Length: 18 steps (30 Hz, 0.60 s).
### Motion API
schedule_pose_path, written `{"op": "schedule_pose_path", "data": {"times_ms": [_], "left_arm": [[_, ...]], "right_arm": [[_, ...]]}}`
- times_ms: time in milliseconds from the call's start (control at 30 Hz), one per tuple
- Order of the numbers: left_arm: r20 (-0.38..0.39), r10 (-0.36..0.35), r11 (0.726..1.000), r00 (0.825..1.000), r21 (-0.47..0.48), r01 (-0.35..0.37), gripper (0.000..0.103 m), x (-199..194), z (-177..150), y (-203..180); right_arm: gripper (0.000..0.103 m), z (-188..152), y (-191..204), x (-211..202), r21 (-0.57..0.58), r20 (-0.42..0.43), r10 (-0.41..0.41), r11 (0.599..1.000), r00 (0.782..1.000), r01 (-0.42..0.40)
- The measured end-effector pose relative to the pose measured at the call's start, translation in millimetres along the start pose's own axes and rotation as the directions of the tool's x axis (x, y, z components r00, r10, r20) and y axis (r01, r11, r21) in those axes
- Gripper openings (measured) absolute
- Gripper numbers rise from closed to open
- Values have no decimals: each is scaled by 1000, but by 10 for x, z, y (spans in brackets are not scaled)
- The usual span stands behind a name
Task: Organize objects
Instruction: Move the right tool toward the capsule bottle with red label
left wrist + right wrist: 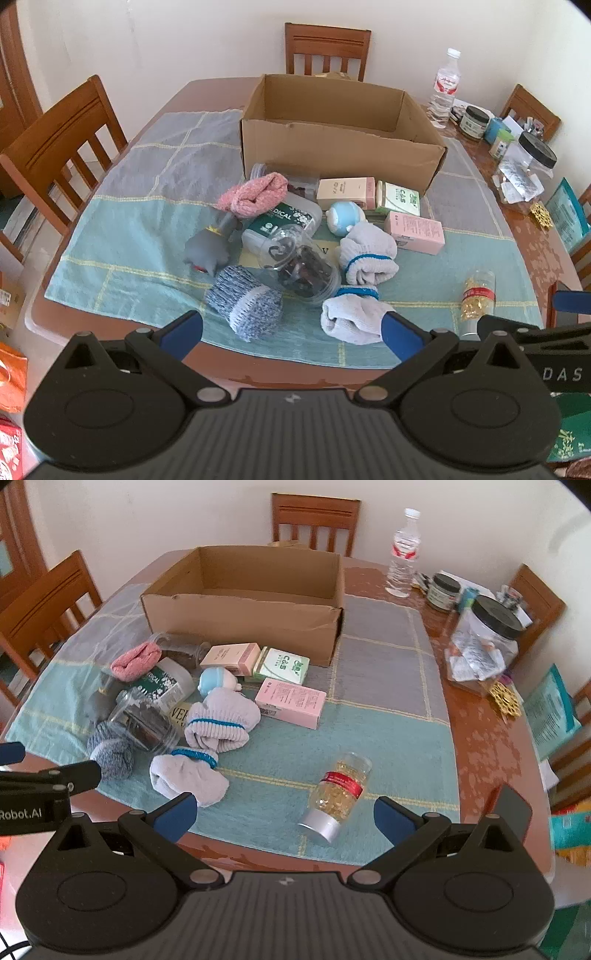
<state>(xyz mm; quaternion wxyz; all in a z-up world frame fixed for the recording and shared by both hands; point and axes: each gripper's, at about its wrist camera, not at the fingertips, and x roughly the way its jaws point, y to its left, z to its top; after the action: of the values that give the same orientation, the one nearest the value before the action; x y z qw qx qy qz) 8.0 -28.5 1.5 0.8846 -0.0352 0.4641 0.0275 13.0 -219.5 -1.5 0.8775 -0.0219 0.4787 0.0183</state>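
You held both grippers back at the table's near edge, the left gripper (pixel 291 330) and right gripper (pixel 286 816) spread wide and empty, probably to survey the pile first. The clutter lay on the cloth in front of the empty cardboard box (pixel 243 616); the capsule bottle (pixel 338 794) lay apart, nearest your right gripper. A clear jar (pixel 299 264) half hid the items beneath it, and its dark contents were unclear.

Bare cloth (pixel 388 738) right of the capsule bottle (pixel 338 794) (lying flat) gives passage; the sock pile (pixel 218 720) crowds the left.
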Motion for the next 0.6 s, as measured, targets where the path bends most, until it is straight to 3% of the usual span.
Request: {"op": "schedule_pose_path", "data": {"times_ms": [300, 600], "left_arm": [[16, 47, 999, 999, -14, -46, 102, 88, -106, -214], [6, 51, 999, 999, -15, -51, 102, 244, -242, -405]], "right_arm": [[103, -41, -259, 175, -89, 11, 108, 990, 994, -106], [103, -111, -527, 434, -248, -3, 229, 943, 974, -222]]}}
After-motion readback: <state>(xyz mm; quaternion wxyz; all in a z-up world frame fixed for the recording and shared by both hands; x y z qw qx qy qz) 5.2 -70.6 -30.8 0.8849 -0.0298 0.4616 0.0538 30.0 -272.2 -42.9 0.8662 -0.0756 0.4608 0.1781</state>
